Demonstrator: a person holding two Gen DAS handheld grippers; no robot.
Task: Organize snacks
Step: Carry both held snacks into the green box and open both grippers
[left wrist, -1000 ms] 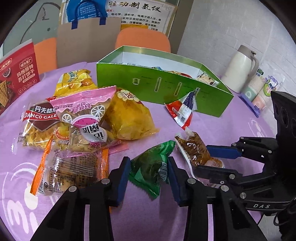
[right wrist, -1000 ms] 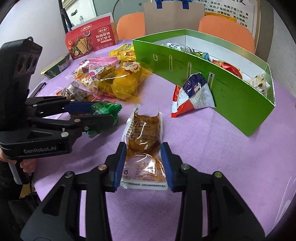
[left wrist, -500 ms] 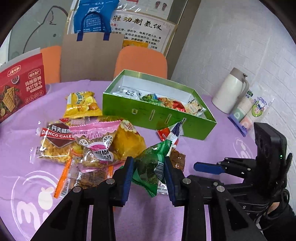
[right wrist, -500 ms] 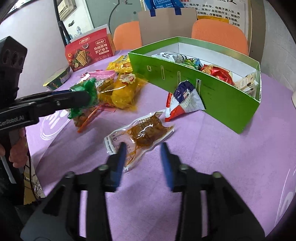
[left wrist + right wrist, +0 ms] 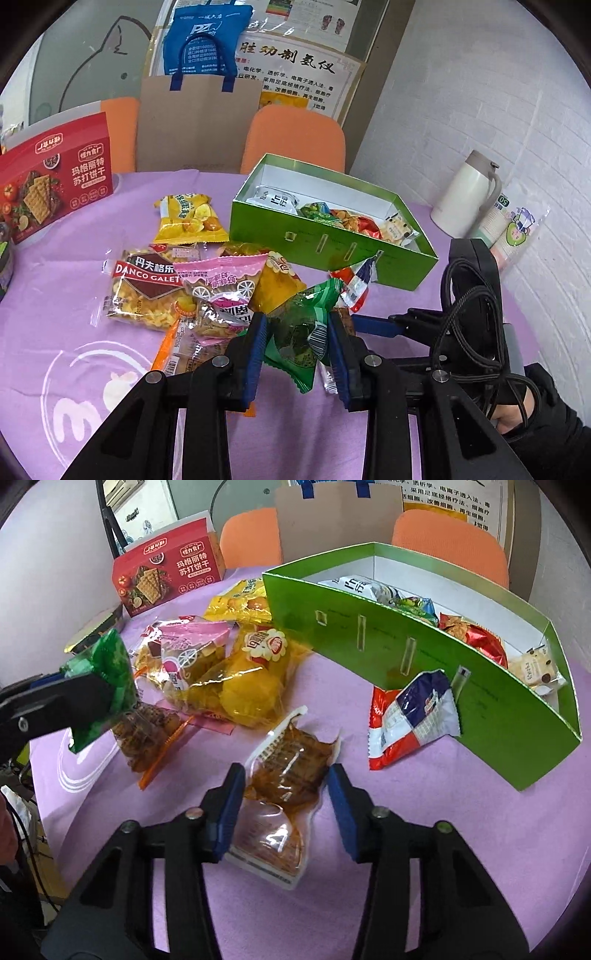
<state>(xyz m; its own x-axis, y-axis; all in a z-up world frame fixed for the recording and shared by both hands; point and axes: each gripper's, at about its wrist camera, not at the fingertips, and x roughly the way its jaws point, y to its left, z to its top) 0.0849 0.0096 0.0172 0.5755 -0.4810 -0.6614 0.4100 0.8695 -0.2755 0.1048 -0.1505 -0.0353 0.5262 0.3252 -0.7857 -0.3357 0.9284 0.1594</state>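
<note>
the green snack packet [image 5: 301, 332] is pinched between the blue pads of my left gripper [image 5: 297, 354], held up off the purple tablecloth [image 5: 74, 295]; from the right wrist view it hangs in the air at the left edge, above the pile of loose snacks. my right gripper [image 5: 286, 805] is spread open, its two fingers on either side of the clear pouch of brown food [image 5: 284, 786] that lies flat on the cloth; i can't tell whether the pads touch the pouch.

just beyond that pouch a red, white and blue packet [image 5: 410, 720] leans against the front wall of the green box [image 5: 498, 716]. the box stands open, with several wrapped snacks already inside along its length. to the left of the box lies the heap: a big yellow bag [image 5: 240, 675], a pink packet [image 5: 221, 284] on top of it, a danco galet bag [image 5: 147, 291] and a smaller yellow packet [image 5: 190, 218] behind. a red cracker carton [image 5: 55, 184] stands upright at the far left of the table, and a white jug [image 5: 467, 195] stands to the right of the box, near the wall.
</note>
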